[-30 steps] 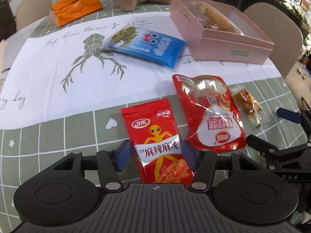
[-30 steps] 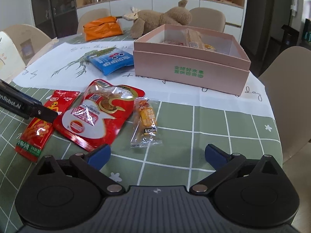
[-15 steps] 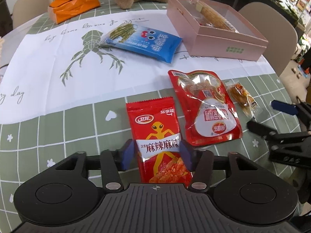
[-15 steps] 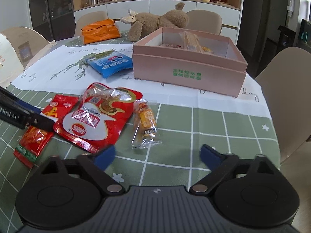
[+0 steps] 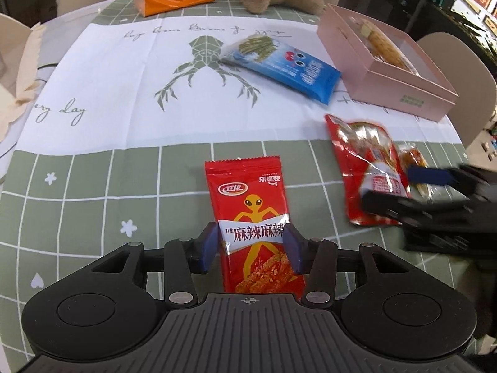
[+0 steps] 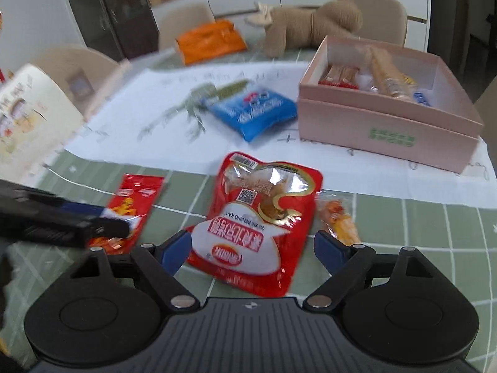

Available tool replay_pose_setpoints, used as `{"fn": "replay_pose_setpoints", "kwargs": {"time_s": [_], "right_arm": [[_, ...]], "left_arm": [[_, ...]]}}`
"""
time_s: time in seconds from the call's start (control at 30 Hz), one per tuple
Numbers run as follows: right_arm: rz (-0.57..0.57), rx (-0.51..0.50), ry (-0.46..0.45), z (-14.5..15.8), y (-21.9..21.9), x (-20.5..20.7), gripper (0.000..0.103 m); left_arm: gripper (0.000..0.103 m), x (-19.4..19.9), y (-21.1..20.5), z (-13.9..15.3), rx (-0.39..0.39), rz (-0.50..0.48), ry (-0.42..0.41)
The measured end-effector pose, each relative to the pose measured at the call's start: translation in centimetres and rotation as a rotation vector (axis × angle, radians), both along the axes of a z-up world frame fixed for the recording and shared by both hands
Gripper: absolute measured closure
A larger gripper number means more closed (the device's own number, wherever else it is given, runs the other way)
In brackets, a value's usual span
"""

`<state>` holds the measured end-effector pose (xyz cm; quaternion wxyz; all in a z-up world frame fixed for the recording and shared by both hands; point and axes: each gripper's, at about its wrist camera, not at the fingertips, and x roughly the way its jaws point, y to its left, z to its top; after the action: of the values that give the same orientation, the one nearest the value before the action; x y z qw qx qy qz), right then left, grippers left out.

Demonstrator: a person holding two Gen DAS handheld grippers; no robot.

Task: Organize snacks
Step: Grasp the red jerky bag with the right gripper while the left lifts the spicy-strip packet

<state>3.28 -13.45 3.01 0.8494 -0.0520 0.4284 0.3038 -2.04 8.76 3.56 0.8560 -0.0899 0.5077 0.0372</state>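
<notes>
On the left, my left gripper [image 5: 252, 245] has narrowed since a second ago: the blue pads now press both edges of the slim red foil snack packet with the yellow alien figure [image 5: 253, 217], so I judge the jaws clamped on it. It lies lengthwise between them on the green checked bench [image 5: 93, 192]; I cannot tell whether it has left the cloth yet. Its label shows a red-and-white oval logo and large white Chinese characters across a white band.

Further right, my right gripper [image 6: 252, 247] has swung leftward from the open cloth and now straddles the larger red pouch with a clear window [image 6: 257, 217], jaws wide apart, nothing held. The view is smeared by motion, so the arm is mid-move. That pouch carries a QR code and upside-down white Chinese lettering I cannot read. Just beside it on the right lies a small clear-wrapped orange snack [image 6: 338, 217].

Beyond sit the blue snack bag with cartoon eyes [image 6: 251, 112] and, far right, the open pink cardboard box [image 6: 388, 127] with green print, already holding several snacks. Both grips look set for carrying packets there next.
</notes>
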Motion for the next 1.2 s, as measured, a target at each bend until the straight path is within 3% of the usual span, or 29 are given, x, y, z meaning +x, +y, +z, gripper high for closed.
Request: {"fn": "replay_pose_setpoints", "kwargs": {"time_s": [0.07, 0.3, 0.4, 0.5, 0.6, 0.7, 0.77, 0.93, 1.07, 1.2], "right_arm": [[-0.003, -0.034, 0.006, -0.7, 1.6, 0.7, 0.012], [0.007, -0.092, -0.106, -2.0, 4.4, 0.9, 0.004], [-0.002, -0.05, -0.069, -1.7, 4.7, 1.9, 0.004], [-0.06, 0.054, 0.01, -1.3, 4.3, 3.4, 0.004], [-0.093, 0.069, 0.006, -1.4, 4.8, 4.4, 0.004], [-0.042, -0.034, -0.068, -2.0, 6.3, 4.2, 0.004], [0.023, -0.101, -0.136, -2.3, 7.0, 3.2, 0.013], [0.131, -0.047, -0.109, -1.6, 4.5, 1.0, 0.021], [0.218, -0.046, -0.107, -1.5, 1.6, -1.5, 0.02], [0.253, -0.069, -0.125, -1.8, 0.0, -3.6, 0.01]], "left_arm": [[0.052, -0.3, -0.2, 0.0, 0.002, -0.004, -0.003], [0.051, -0.5, -0.6, -0.1, 0.013, -0.01, -0.016], [0.048, -0.5, -1.0, -0.1, 0.032, -0.023, -0.019], [0.047, -0.5, -1.3, -0.2, 0.045, -0.033, -0.02], [0.047, -0.5, -1.3, -0.2, 0.045, -0.033, -0.022], [0.047, -0.6, -1.3, -0.2, 0.043, -0.036, -0.028], [0.046, -0.7, -1.3, -0.2, 0.044, -0.041, -0.035], [0.046, -1.2, -1.2, -0.3, 0.035, -0.04, -0.055], [0.043, -1.2, -1.2, -0.3, 0.033, -0.043, -0.058], [0.041, -1.1, -1.3, -0.3, 0.029, -0.062, -0.05]]}}
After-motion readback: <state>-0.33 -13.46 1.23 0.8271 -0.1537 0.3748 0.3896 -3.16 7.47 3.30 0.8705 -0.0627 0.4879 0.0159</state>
